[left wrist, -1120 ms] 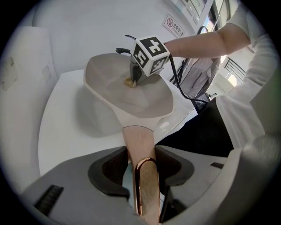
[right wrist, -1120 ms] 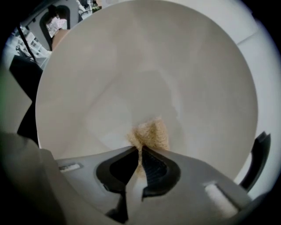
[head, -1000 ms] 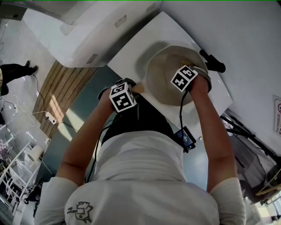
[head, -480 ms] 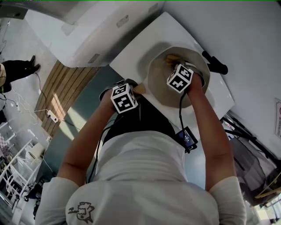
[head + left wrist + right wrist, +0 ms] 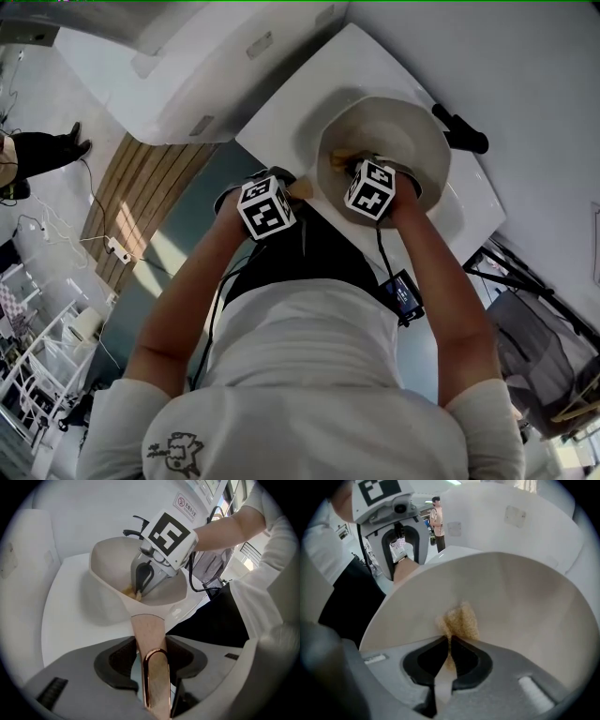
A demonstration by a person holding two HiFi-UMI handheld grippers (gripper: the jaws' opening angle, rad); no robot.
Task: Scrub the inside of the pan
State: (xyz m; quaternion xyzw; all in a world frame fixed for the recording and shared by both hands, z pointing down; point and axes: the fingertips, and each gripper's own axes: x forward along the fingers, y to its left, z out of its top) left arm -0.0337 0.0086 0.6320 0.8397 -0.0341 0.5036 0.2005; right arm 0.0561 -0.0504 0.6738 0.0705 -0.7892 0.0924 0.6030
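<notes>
A cream pan (image 5: 412, 127) sits on the white table (image 5: 309, 84); its inside fills the right gripper view (image 5: 525, 597). Its copper-toned handle (image 5: 149, 632) points toward me, and my left gripper (image 5: 150, 656) is shut on it, pads on both sides. In the head view that gripper (image 5: 286, 185) sits at the pan's near-left rim. My right gripper (image 5: 450, 653) is shut on a yellow scrubbing sponge (image 5: 461, 619), which presses on the pan's inner wall. From above, the right gripper (image 5: 359, 171) is inside the pan near the handle side, the sponge (image 5: 339, 159) showing beside it.
A black knobbed object (image 5: 461, 133) lies on the table just beyond the pan's far-right rim. A large white unit (image 5: 178, 66) stands left of the table. A person (image 5: 437, 515) stands in the background. The table's near edge meets my dark apron.
My right gripper has swept with the sponge from the pan's far right side across to the near side by the handle. The left gripper and the pan have stayed put.
</notes>
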